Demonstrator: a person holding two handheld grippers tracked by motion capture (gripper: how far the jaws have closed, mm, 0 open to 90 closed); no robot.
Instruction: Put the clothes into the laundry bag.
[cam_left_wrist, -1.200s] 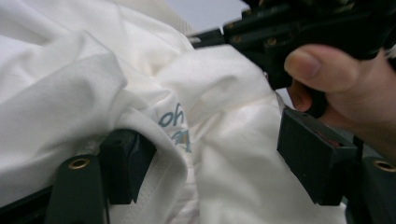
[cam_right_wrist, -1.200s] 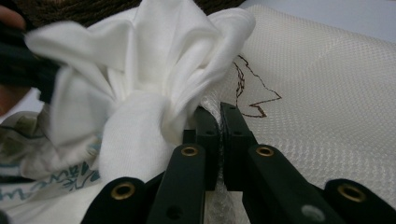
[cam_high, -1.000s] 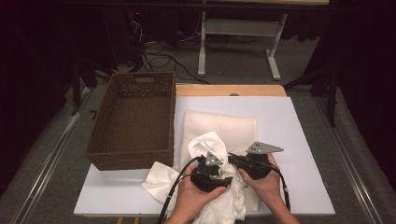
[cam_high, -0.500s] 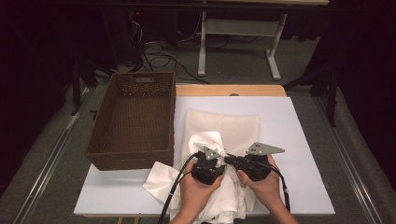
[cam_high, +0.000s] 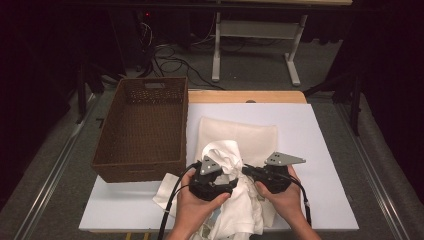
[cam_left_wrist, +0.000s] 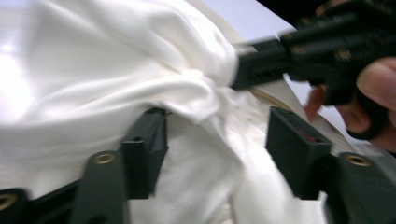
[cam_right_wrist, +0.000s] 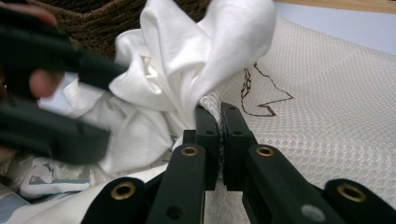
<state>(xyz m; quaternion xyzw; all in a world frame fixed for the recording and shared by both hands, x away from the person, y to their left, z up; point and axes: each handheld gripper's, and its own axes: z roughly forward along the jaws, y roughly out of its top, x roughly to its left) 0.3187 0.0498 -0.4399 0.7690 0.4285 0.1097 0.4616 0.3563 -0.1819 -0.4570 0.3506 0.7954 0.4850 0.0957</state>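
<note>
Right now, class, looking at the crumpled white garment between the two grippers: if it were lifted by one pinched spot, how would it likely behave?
The white garment would probably go floppy: it already lies in soft folds. It looks light, bunching high without flattening. Lifted by the right gripper, whose jaws are shut on a fold, the rest would likely hang and drag.

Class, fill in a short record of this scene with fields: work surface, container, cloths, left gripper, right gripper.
work surface: white table top
container: brown wicker basket, at the table's left, nothing seen inside
cloths: crumpled white cloth lying on a flat cream mesh cloth
left gripper: left gripper, jaws apart and just been opening, white cloth draped between them, pads not pressing on it
right gripper: right gripper, jaws shut, pinching an edge of the cream mesh cloth
</note>
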